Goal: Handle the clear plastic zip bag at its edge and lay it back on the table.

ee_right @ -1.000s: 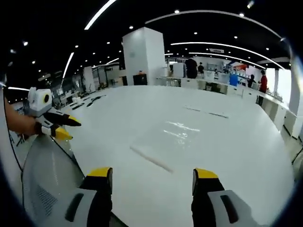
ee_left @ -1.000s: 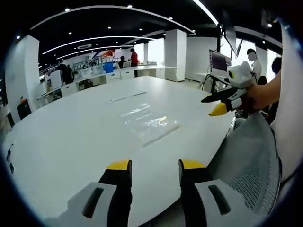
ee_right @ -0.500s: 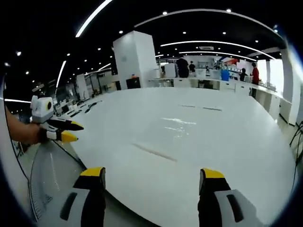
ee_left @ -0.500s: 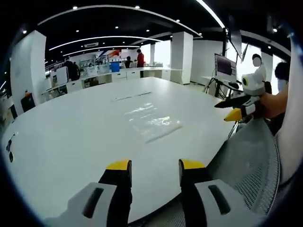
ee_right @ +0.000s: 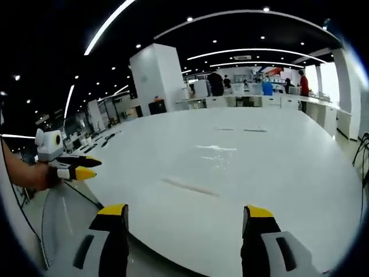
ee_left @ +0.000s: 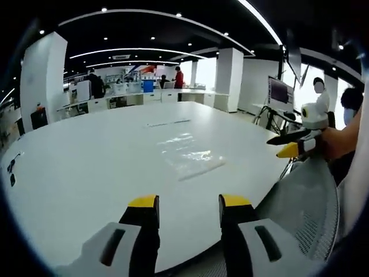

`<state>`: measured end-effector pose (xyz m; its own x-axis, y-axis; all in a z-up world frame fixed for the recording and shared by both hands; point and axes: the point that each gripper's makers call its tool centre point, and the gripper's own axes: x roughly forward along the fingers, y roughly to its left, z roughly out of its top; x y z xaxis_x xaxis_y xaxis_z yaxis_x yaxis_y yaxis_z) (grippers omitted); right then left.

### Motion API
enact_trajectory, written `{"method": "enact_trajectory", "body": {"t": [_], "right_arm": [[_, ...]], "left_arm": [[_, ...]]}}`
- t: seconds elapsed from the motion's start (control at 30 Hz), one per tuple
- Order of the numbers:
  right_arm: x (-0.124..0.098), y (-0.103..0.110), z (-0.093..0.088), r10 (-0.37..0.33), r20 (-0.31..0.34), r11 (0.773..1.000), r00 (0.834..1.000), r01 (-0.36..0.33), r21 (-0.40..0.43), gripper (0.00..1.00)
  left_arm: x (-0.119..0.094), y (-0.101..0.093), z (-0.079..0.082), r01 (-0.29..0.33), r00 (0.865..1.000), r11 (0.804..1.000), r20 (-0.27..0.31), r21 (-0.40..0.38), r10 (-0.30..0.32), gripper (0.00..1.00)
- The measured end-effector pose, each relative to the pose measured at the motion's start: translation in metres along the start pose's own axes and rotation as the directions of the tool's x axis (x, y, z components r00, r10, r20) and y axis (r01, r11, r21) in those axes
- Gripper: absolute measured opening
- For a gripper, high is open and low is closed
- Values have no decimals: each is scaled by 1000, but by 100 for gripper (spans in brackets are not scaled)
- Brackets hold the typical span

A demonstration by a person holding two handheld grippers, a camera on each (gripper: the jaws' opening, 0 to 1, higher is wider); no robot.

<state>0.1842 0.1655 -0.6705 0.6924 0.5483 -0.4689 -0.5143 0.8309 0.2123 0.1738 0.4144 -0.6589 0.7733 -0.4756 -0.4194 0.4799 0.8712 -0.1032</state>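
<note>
A clear plastic zip bag (ee_left: 189, 157) lies flat on the white table (ee_left: 86, 167), its zip strip toward the near edge; in the right gripper view the bag (ee_right: 202, 167) lies mid-table. My left gripper (ee_left: 187, 203) is open, held back at the table's near edge, empty. My right gripper (ee_right: 185, 212) is open wide and empty, also short of the bag. The right gripper (ee_left: 288, 144) appears at the right of the left gripper view, and the left gripper (ee_right: 78, 167) at the left of the right gripper view, each held in a hand.
A grey mesh chair back (ee_left: 300, 202) stands between the grippers below the table edge. Thin strips (ee_left: 167, 122) lie farther across the table. White pillars, desks and people stand in the background.
Both cameras pulled back and tilted slightly, so the table and bag sit a little farther away. The right gripper's jaws spread wider. The bag stays flat on the table.
</note>
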Motion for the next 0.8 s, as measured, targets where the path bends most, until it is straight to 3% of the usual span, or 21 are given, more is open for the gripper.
{"method": "enact_trajectory", "body": {"t": [0.57, 0.8], "right_arm": [[0, -11, -2, -47, -6, 997, 999, 47, 59, 75], [0, -8, -4, -46, -20, 998, 999, 47, 43, 74]], "left_arm": [[-1, -2, 5, 1, 999, 1000, 45, -6, -1, 40], [-1, 1, 6, -12, 999, 1000, 49, -12, 12, 39]]}}
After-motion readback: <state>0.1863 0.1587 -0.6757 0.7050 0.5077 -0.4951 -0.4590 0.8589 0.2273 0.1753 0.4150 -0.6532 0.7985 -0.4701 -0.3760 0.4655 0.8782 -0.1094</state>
